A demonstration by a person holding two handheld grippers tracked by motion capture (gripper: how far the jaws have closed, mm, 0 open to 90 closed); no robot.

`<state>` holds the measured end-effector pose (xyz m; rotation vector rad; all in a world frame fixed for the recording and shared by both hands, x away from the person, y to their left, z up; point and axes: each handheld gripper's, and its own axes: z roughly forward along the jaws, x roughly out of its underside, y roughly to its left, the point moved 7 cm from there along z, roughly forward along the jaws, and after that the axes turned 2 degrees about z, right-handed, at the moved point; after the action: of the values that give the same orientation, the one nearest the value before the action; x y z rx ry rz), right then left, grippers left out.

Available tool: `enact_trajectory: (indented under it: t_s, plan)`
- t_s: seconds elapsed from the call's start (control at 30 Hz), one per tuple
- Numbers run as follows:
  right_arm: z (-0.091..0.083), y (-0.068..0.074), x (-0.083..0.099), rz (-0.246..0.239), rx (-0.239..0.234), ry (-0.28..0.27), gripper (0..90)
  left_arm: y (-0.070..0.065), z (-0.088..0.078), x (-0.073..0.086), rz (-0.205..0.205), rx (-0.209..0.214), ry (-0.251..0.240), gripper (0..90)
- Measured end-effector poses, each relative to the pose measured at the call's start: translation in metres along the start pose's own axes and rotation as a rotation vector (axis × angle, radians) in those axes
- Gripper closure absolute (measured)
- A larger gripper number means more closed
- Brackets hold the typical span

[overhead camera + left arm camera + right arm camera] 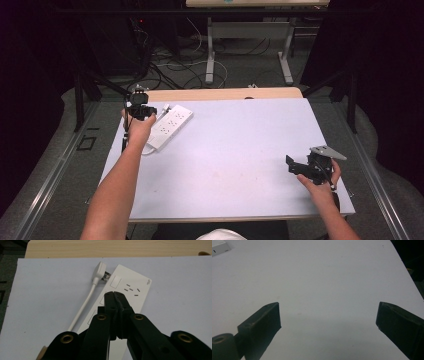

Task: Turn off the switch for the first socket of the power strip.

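Item: power strip (171,125), white, lying at ten o'clock on the pale table sheet (235,150) in the high view, its long side running diagonally. Left gripper (141,111) is hovering over the strip's far-left end, near the sheet's far-left corner. Right gripper (295,167) is resting at four o'clock, well apart from the strip, with the sheet's right edge just beside the hand. Open room: the whole middle of the sheet, from six to two o'clock, is lying bare.

Left gripper view: left gripper (114,293) is pointing at twelve o'clock with jaws clenched together on nothing, tips over the power strip (130,287) beside its switch (115,281). White plug (100,271) is lying at eleven o'clock against the strip's end, its cord (83,306) trailing toward seven o'clock. Wooden table edge (112,248) is running close behind.

Right gripper view: right gripper (328,315) is standing released, jaws wide, nothing between them, bare sheet ahead; a corner of the strip (219,247) is showing at ten o'clock.

Judgement: step in hand is probably pressing the switch with closed tips. Next move is calling for a short, straight descent, keeping clear of the plug and the nearby far edge.
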<state>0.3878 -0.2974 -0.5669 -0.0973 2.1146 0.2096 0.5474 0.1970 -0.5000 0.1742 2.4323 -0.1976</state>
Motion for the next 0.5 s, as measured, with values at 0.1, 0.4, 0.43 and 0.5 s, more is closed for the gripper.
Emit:
enact_trajectory:
  t_s: [0.1,0.4,0.43,0.5]
  plan:
    - [0.001,-0.001,0.000,-0.005,-0.001,-0.004,5.3,0.003,0.005,0.001,-0.004,-0.010,0.016,90.0]
    - [0.002,0.001,0.000,0.005,-0.003,-0.008,5.9,0.014,0.017,0.000,-0.036,-0.030,0.033,90.0]
    - [0.002,0.001,0.000,0.005,-0.003,-0.008,5.9,0.015,0.017,0.000,-0.040,-0.028,0.044,90.0]
    - [0.002,0.001,0.000,0.006,-0.002,-0.008,6.0,0.017,0.020,-0.002,-0.046,-0.033,0.035,90.0]
